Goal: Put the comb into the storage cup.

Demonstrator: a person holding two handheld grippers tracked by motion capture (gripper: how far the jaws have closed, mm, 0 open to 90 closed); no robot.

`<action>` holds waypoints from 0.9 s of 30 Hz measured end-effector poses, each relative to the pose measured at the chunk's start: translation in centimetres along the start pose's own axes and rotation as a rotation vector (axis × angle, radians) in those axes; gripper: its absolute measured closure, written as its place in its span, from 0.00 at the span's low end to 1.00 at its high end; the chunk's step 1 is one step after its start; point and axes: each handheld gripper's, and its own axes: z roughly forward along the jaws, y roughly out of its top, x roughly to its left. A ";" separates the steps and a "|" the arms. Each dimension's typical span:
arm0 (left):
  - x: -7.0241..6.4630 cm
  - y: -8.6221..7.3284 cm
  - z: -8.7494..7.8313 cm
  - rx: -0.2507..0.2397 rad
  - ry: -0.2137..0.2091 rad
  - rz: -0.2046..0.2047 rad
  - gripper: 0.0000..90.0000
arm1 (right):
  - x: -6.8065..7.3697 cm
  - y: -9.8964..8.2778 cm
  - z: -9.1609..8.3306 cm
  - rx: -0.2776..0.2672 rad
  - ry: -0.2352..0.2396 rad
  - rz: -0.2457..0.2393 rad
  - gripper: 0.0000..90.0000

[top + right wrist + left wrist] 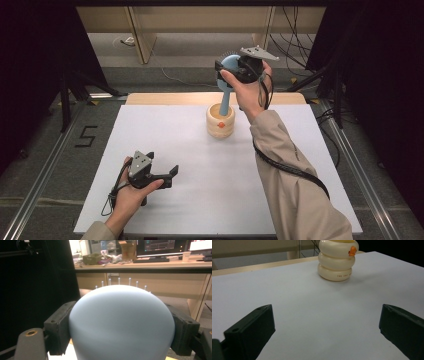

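The right claw (234,67) was clamped on the smooth, rounded blue head of a hairbrush (229,70), its handle standing in the cream ringed cup (220,121) at 12 o'clock on the matte white tabletop (200,200). Whether insertion or removal, it appeared half done. The left claw (167,175) rested open and empty at 7 o'clock.

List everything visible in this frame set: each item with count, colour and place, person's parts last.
hairbrush: one, pale blue, bristled head up, handle down in the cup
cup: one, cream, ringed, orange mark, far middle of the table
table: one, white top
desk: one, wooden, background, with monitors and clutter
right gripper: one, black, jaws clamped on the hairbrush head
left gripper: one, black, jaws apart with nothing between them, low over the table's near left
sleeve: beige, right forearm
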 end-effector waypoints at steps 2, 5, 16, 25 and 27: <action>0.0 0.0 0.0 0.000 -0.001 0.000 0.00 | 0.0 -0.1 0.1 0.000 0.000 -0.003 0.23; 0.0 0.0 0.0 0.001 -0.001 0.000 0.00 | 0.0 -0.3 0.2 0.000 -0.002 -0.005 0.23; 0.0 0.0 0.0 0.001 -0.002 0.000 0.00 | 0.0 -0.7 0.6 -0.002 -0.003 -0.012 0.23; 0.0 0.0 0.0 0.001 -0.001 0.001 0.00 | 0.0 -1.0 0.8 -0.005 -0.008 -0.014 0.23; 0.0 0.0 0.0 -0.001 -0.001 0.000 0.00 | 0.0 -1.0 0.8 -0.003 -0.009 -0.014 0.23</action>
